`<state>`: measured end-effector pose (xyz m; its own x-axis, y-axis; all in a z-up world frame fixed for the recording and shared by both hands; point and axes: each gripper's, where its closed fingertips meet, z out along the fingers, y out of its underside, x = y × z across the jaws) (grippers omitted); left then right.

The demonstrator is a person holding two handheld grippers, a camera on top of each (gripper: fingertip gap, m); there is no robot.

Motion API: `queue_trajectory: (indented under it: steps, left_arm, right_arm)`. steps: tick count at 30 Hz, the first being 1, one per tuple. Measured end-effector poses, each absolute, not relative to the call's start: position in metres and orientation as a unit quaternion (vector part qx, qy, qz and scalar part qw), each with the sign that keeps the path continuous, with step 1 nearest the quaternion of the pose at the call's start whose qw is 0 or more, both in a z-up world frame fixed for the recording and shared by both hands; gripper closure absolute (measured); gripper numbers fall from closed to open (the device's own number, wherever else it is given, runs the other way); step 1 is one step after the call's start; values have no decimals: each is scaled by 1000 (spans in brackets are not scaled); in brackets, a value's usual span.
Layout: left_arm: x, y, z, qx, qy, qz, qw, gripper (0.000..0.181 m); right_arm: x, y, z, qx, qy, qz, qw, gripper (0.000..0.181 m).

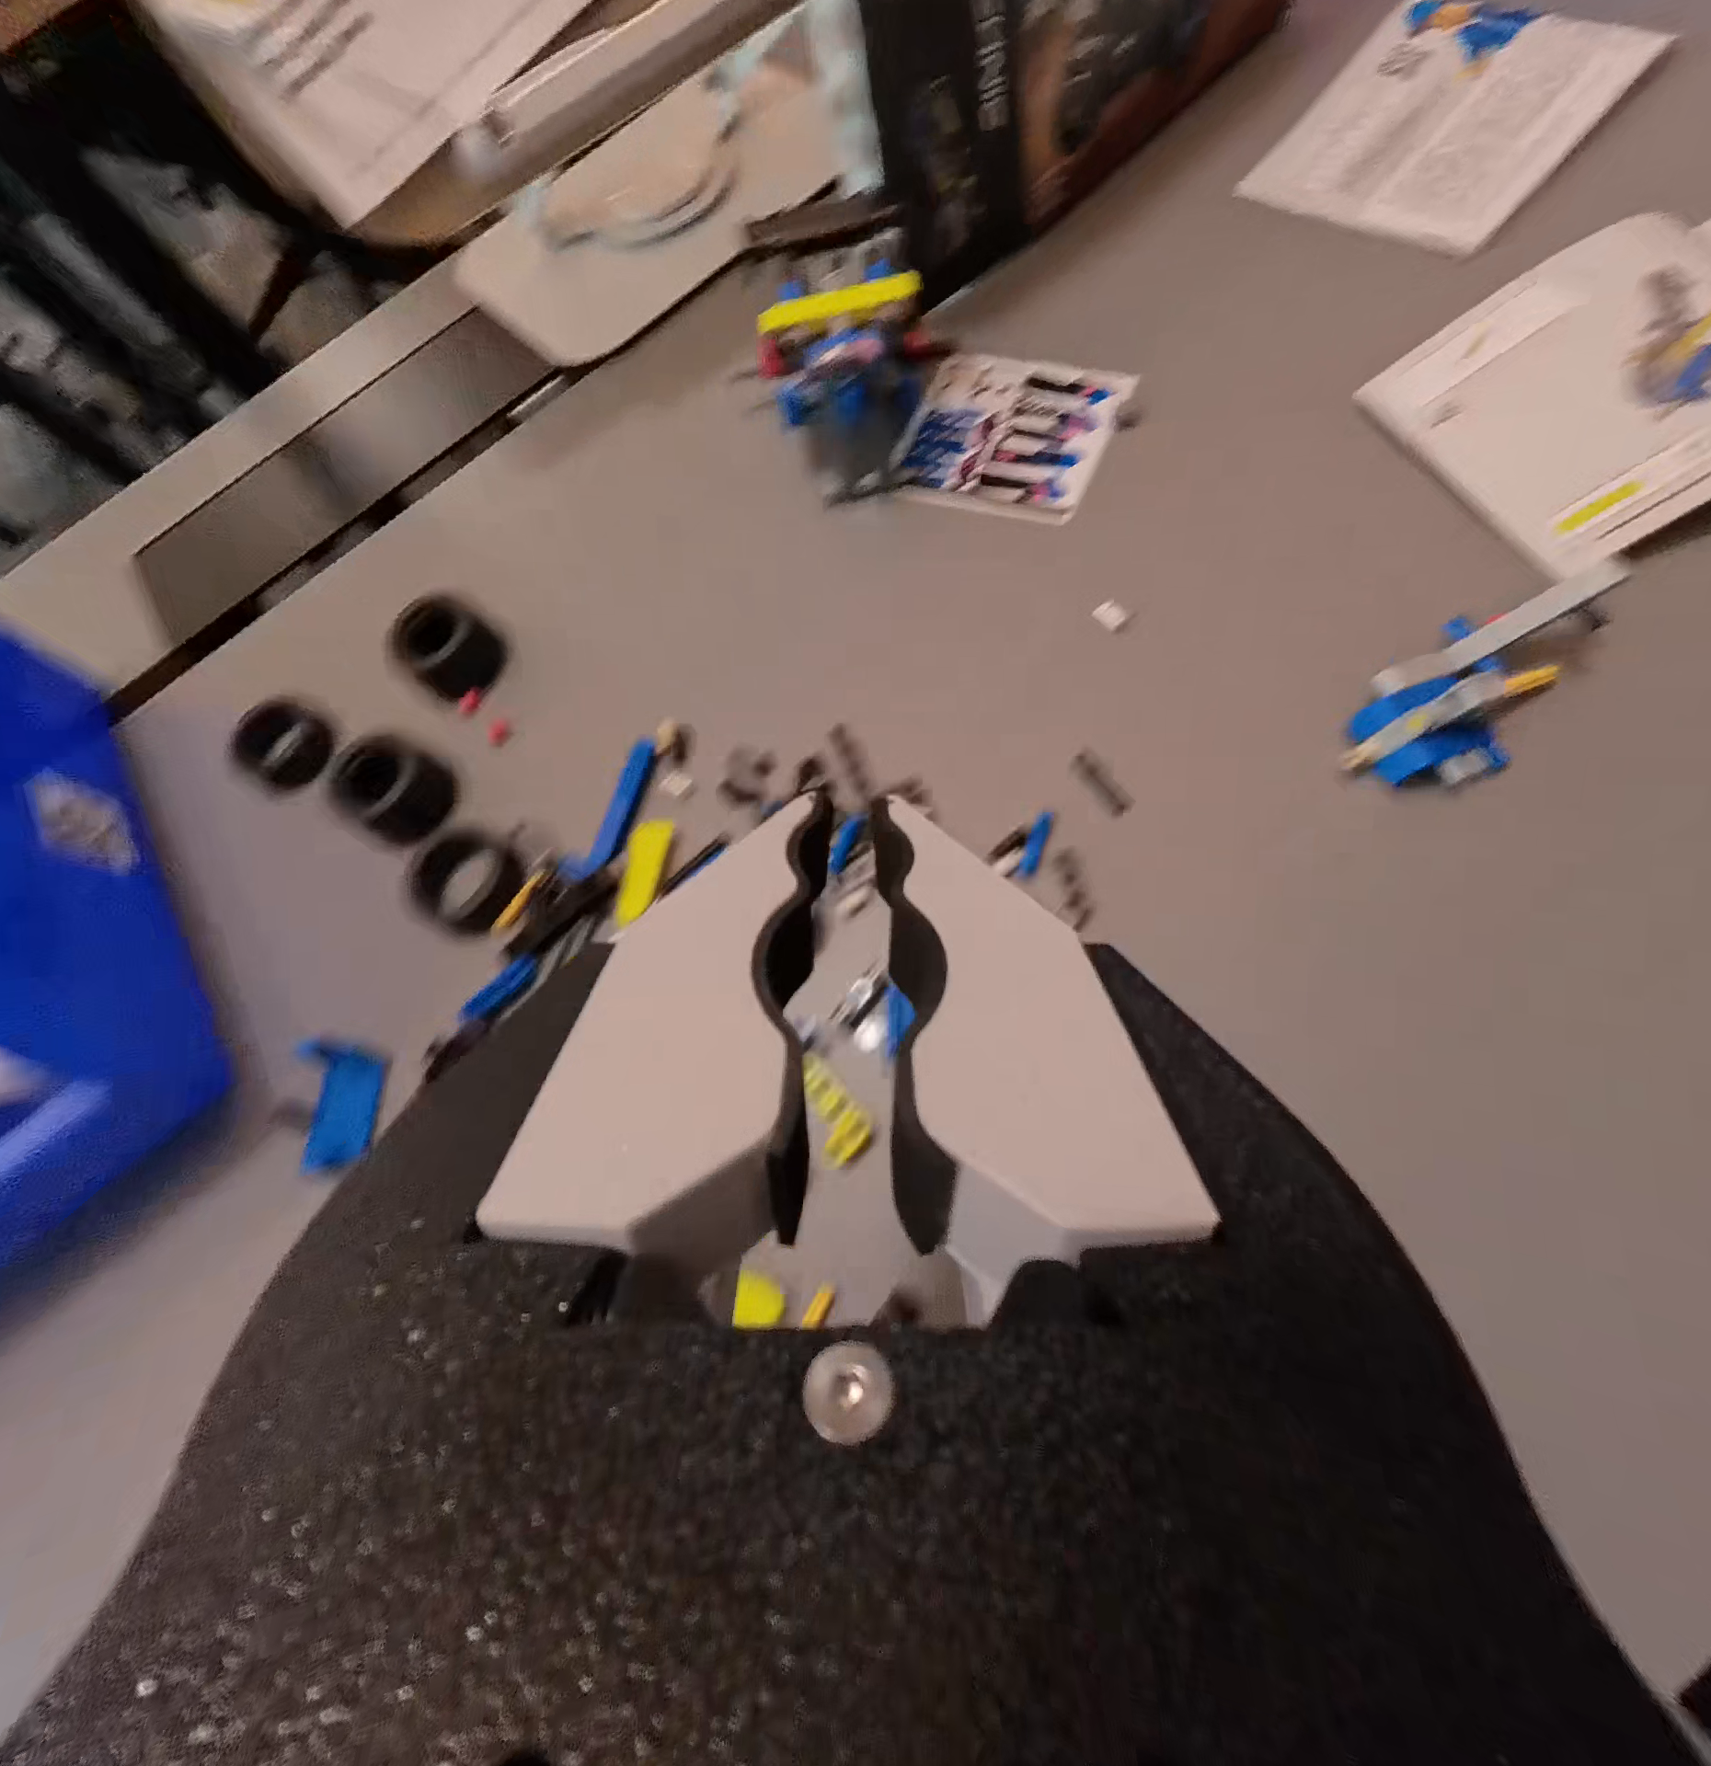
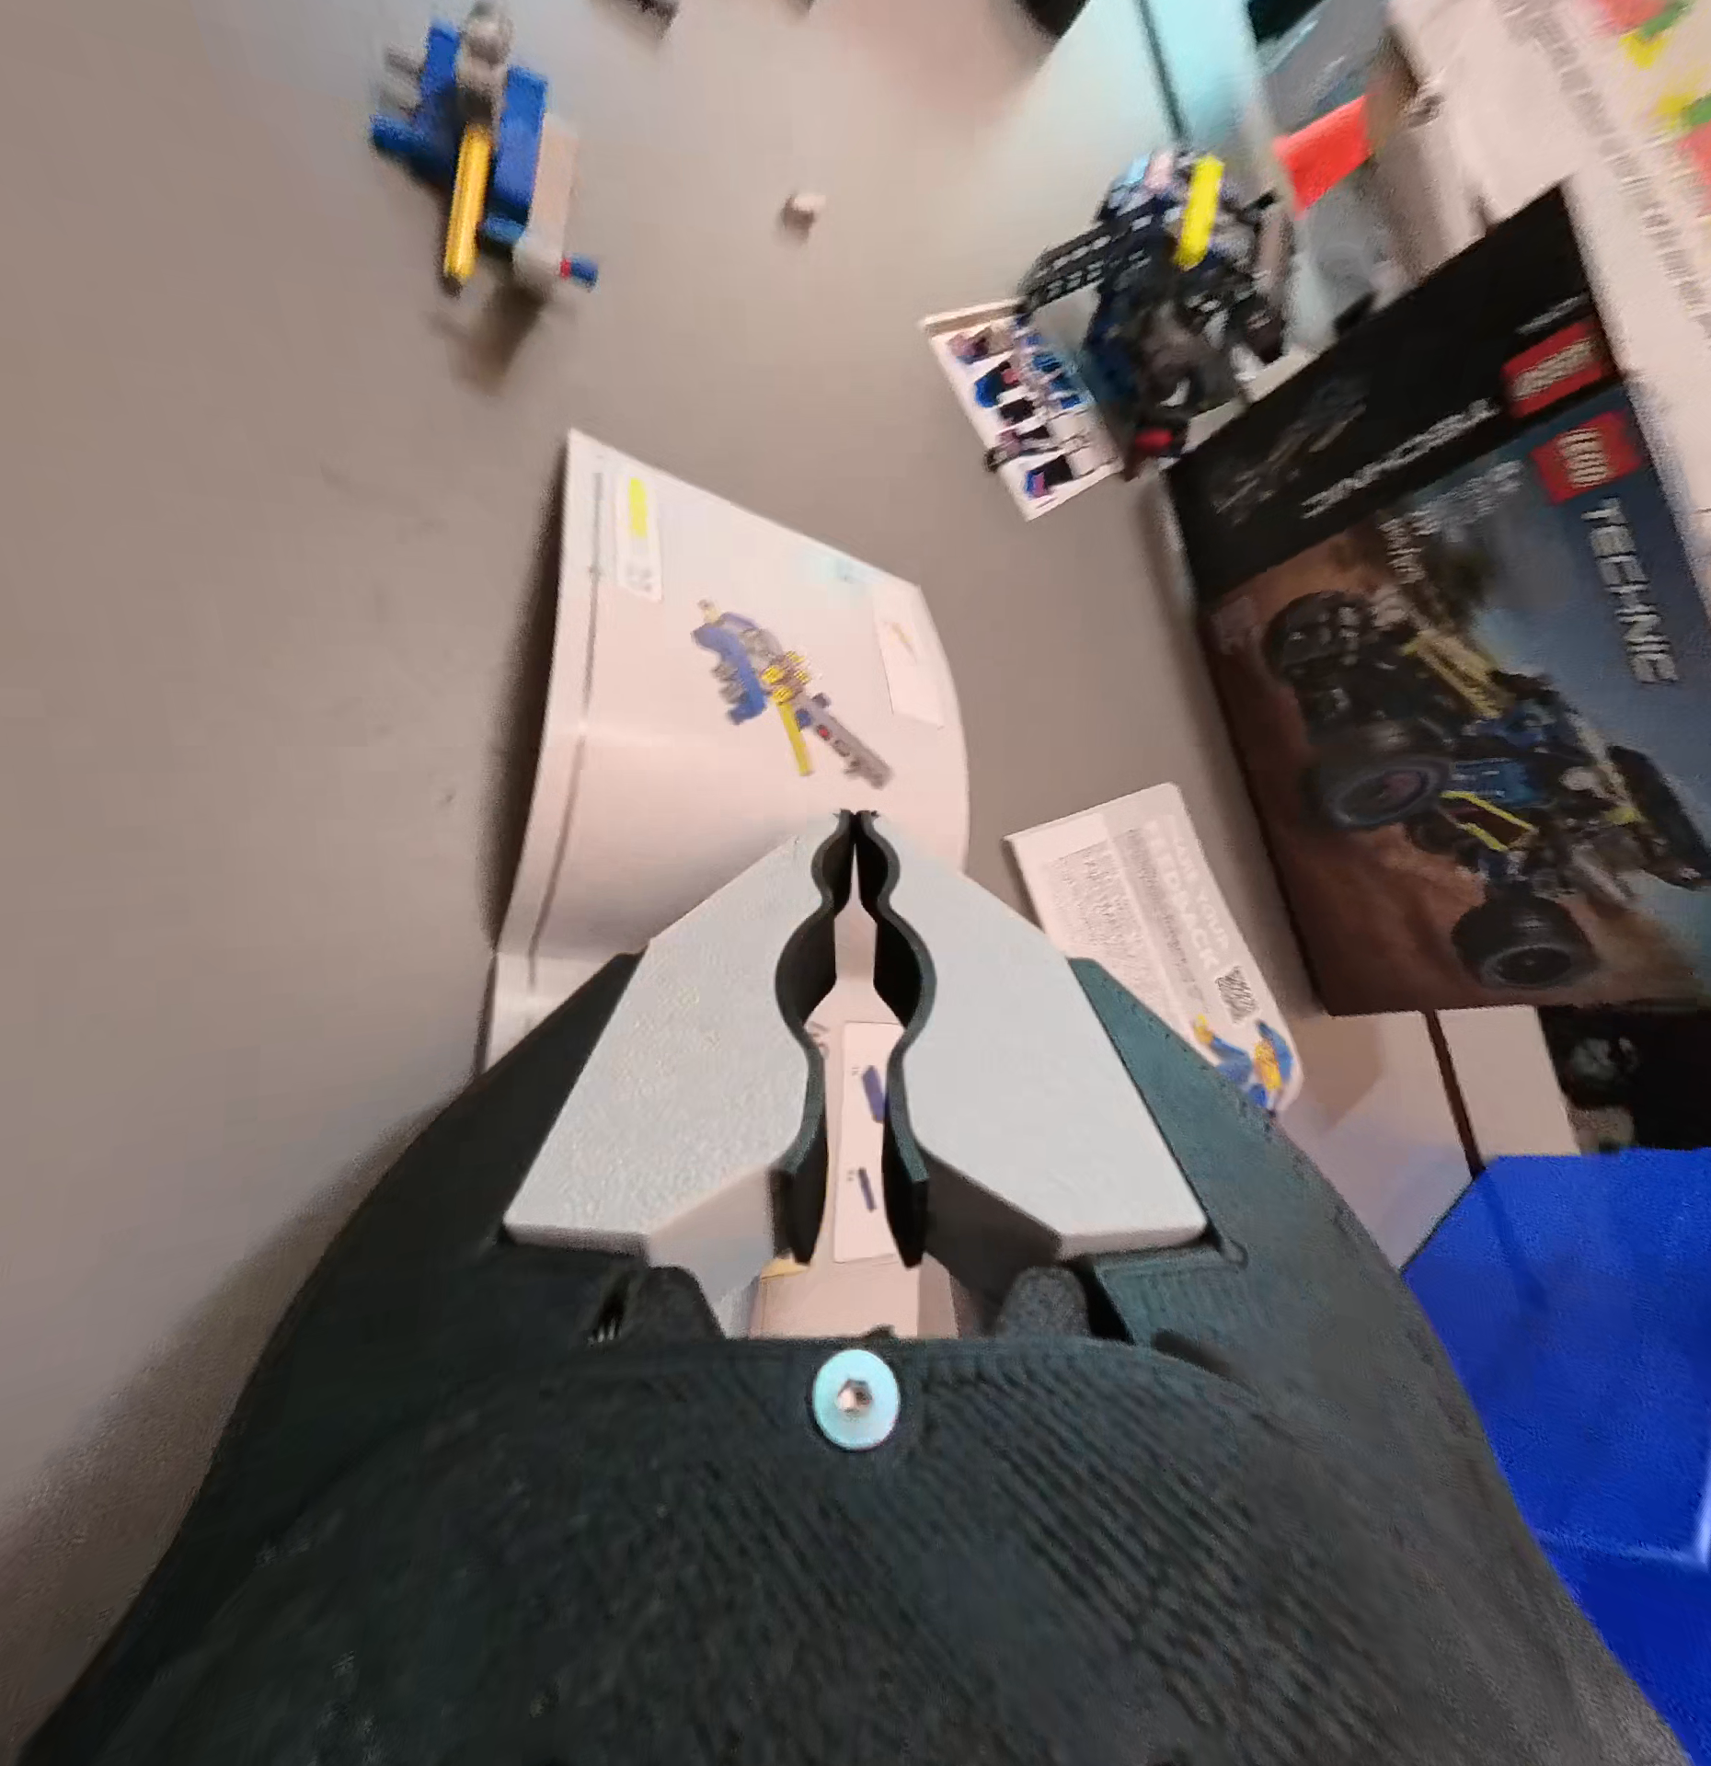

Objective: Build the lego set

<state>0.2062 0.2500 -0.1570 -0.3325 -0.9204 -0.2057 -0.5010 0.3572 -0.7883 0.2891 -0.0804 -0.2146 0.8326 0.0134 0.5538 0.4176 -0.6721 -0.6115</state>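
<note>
My left gripper (image 1: 852,803) hovers over a pile of loose blue, yellow and black pieces (image 1: 632,860), its jaws a narrow gap apart with nothing gripped. Several black tyres (image 1: 383,774) lie left of the pile. A small blue, grey and yellow sub-assembly (image 1: 1444,707) lies to the right and also shows in the right wrist view (image 2: 488,172). A larger blue model with a yellow beam (image 1: 842,354) stands farther back (image 2: 1167,296). My right gripper (image 2: 856,817) is shut and empty above the open instruction booklet (image 2: 737,669).
A sticker sheet (image 1: 1005,440) lies by the larger model. The set's box (image 2: 1463,669) stands at the table's far side, a leaflet (image 2: 1148,936) beside it. A blue bin (image 1: 58,956) sits at the left. A small pale piece (image 2: 804,208) lies alone on the grey table (image 1: 1215,1051). The left gripper's tips are roughly 35 centimetres from the right gripper's.
</note>
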Motion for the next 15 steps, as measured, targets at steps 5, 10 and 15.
queue_trajectory:
  steps: [5, 10, 15]
  left_arm:
    - [152, 307, -177, -506, 756, -293, 296, 170]
    - [115, 324, -219, -479, 817, -220, 234, 167]
    - [115, 314, -243, -424, 860, -214, 188, 174]
  right_arm:
    - [295, -92, -193, -854, -72, -271, 437, 178]
    - [298, -103, -184, -846, -38, -290, 445, 180]
    - [289, -99, -190, -850, -37, -286, 441, 181]
